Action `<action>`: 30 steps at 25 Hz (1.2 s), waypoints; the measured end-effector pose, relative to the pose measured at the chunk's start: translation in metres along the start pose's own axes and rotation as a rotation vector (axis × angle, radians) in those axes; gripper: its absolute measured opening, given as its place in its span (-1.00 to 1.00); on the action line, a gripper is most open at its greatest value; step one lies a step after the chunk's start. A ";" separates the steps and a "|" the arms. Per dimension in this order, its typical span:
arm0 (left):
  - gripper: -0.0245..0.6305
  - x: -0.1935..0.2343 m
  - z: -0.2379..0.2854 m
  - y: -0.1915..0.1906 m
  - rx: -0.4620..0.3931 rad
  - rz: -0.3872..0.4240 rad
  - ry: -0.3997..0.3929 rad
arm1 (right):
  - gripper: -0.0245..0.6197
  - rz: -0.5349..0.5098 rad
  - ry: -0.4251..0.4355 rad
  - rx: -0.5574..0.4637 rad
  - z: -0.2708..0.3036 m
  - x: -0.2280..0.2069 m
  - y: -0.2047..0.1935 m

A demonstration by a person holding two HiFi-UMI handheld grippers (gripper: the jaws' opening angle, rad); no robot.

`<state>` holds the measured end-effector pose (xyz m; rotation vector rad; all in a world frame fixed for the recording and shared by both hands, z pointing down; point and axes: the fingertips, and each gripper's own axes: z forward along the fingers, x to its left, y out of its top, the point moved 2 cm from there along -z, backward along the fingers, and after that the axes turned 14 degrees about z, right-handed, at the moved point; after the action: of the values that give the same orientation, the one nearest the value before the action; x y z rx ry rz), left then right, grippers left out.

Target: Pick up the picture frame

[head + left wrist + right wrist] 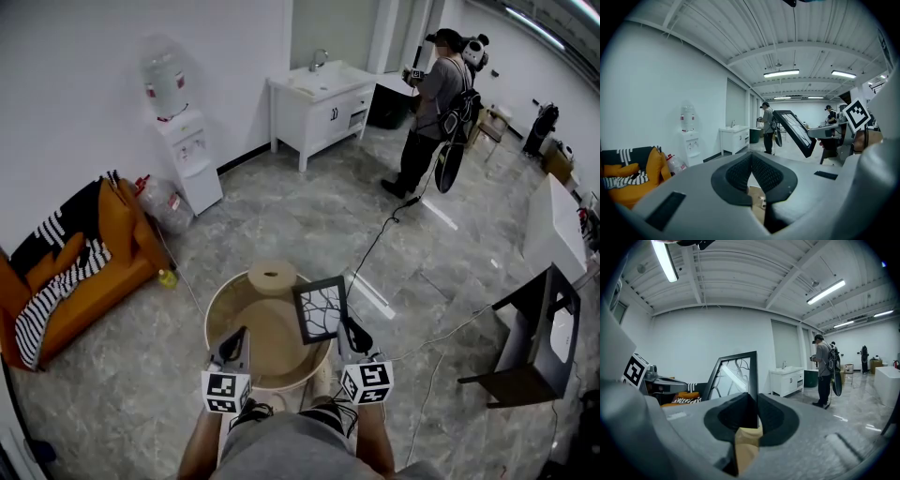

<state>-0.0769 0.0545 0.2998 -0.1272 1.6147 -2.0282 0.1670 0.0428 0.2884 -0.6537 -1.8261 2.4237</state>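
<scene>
The black picture frame, whose picture shows pale branching lines, is lifted upright and tilted above the right side of a round beige table. My right gripper is shut on its lower right edge. In the right gripper view the frame rises from between the pads, at the right gripper. My left gripper hovers over the table's near left rim, shut and holding nothing. In the left gripper view the left gripper has its tips together, and the frame hangs to the right.
A beige roll stands at the table's far edge. An orange sofa with striped cloth is at the left, with a water dispenser beyond it. A white sink cabinet and a person are at the back. A black stand is at the right. Cables cross the floor.
</scene>
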 end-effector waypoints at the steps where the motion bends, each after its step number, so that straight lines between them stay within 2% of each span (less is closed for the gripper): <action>1: -0.87 0.001 0.000 0.001 -0.002 0.000 0.001 | -0.72 0.002 0.000 -0.001 0.001 0.000 0.000; 10: -0.87 0.007 0.008 0.008 -0.011 0.007 0.006 | -0.72 -0.011 0.012 0.002 0.011 0.005 0.005; 30: -0.87 0.005 0.017 -0.002 0.000 0.002 0.001 | -0.72 -0.021 0.010 0.006 0.016 -0.001 0.003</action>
<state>-0.0751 0.0373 0.3054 -0.1243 1.6148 -2.0272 0.1626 0.0271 0.2899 -0.6422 -1.8113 2.4073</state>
